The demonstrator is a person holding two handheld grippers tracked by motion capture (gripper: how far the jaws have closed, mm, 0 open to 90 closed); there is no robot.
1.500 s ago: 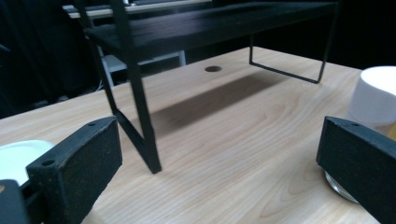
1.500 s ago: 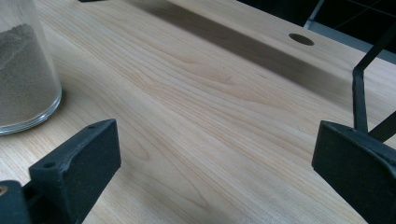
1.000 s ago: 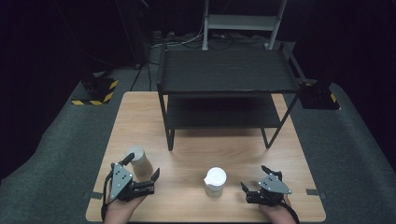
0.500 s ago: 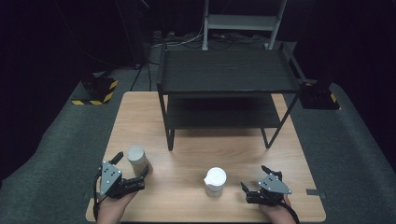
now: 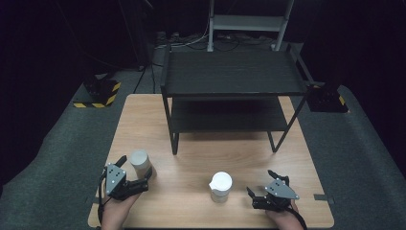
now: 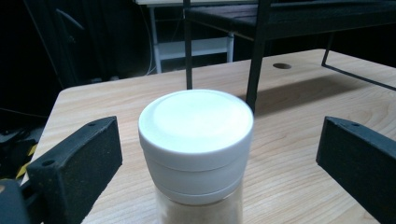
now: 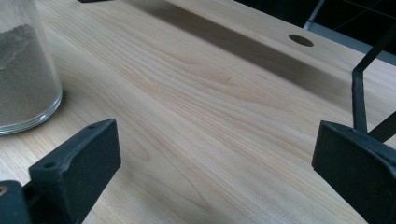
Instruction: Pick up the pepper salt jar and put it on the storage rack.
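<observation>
From the high view, a pale wooden tabletop [image 5: 201,143] carries a black two-tier metal shelf rack [image 5: 232,91] at its far half. Near the front left stands a small clear jar with a white screw lid [image 5: 140,163], and the left claw [image 5: 136,175] sits around it, one jaw on each side, spread wide and not touching it. Toward the front middle stands a second clear jar with a white lid [image 5: 220,186]. The right claw [image 5: 261,184] rests just beside that jar on its right, apart from it, jaws spread wide around nothing.

In the left gripper view, the white-lidded jar [image 6: 196,144] stands upright between the two black jaws, with clear gaps on both sides. Tan powder shows under the lid. The rack's legs [image 6: 254,51] rise behind it.

In the right gripper view, the jaws stand wide over bare wood. The glass base of the second jar [image 7: 25,70], holding grey-brown powder, sits at the left edge, outside the jaws. A round hole in the tabletop [image 7: 301,40] lies farther off.
</observation>
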